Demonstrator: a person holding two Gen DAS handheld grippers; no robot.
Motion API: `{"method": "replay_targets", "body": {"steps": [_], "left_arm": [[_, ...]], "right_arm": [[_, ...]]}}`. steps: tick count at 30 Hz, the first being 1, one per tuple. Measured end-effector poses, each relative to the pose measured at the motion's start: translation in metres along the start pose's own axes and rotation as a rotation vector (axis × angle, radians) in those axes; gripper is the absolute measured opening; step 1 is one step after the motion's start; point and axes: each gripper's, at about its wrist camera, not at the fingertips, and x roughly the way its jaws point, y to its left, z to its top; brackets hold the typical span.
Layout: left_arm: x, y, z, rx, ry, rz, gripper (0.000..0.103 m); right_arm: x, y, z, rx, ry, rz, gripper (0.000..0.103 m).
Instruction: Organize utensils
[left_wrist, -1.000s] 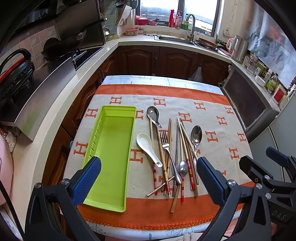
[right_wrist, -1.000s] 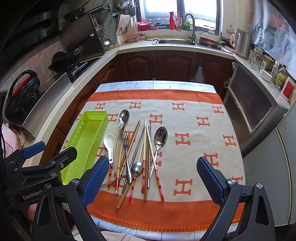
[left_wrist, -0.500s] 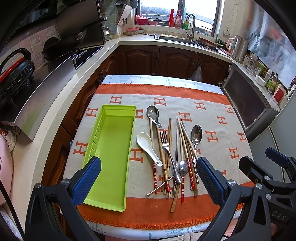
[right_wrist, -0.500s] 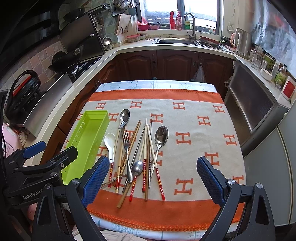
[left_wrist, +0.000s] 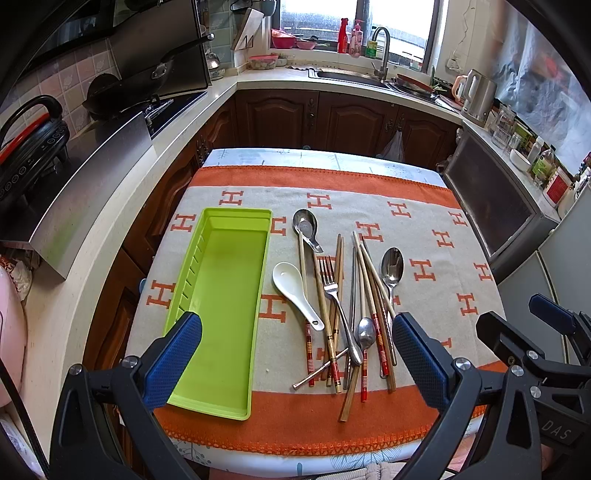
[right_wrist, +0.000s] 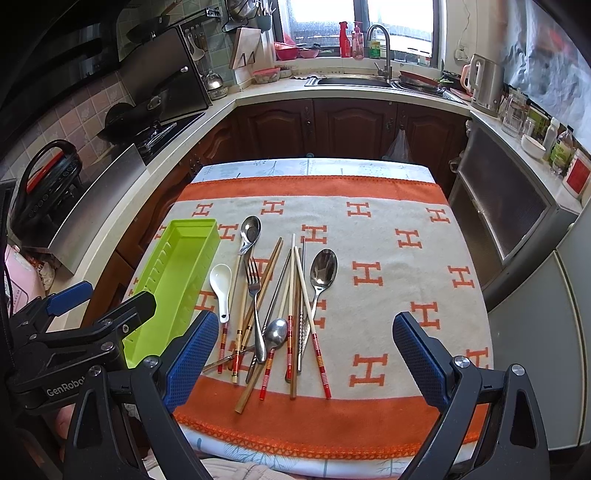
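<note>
Both claws wide, utensils (left_wrist: 343, 306) beside tray (left_wrist: 218, 302).

The table (left_wrist: 258, 157) is covered with an orange-and-cream H-print cloth (left_wrist: 424, 236). On it sit an empty green tray (left_wrist: 218, 306) at left and jumbled utensils (left_wrist: 343, 302) just beside it.

Bare cloth (right_wrist: 399, 258) right of the utensil pile (right_wrist: 273, 306); green tray (left_wrist: 221, 295) just left.

left gripper (left_wrist: 295, 356): black frame, blue textured pads, silver screws, "GenRobot" lettering | right gripper (right_wrist: 304, 354): same black frame, blue pads, silver screws, "DAS" lettering
</note>
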Motion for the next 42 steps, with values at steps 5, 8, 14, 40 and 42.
{"method": "replay_targets", "body": {"steps": [5,8,14,40,42], "left_arm": [[0.0,0.0,-0.001,0.0,-0.002,0.0,0.102],[0.0,0.0,0.0,0.0,0.0,0.0,0.102],[0.0,0.0,-0.001,-0.001,0.001,0.0,0.102],[0.022,0.013,0.041,-0.006,0.03,-0.085,0.102],[0.036,0.014,0.049,-0.007,0.073,-0.08,0.102]], "right_arm": [[0.0,0.003,-0.002,0.001,0.0,0.002,0.097],[0.0,0.003,-0.001,0.0,0.001,0.002,0.097],[0.001,0.002,-0.001,0.003,0.003,0.005,0.097],[0.027,-0.004,0.015,-0.006,0.075,0.112,0.082],[0.033,-0.013,0.021,-0.006,0.083,0.124,0.08]]}}
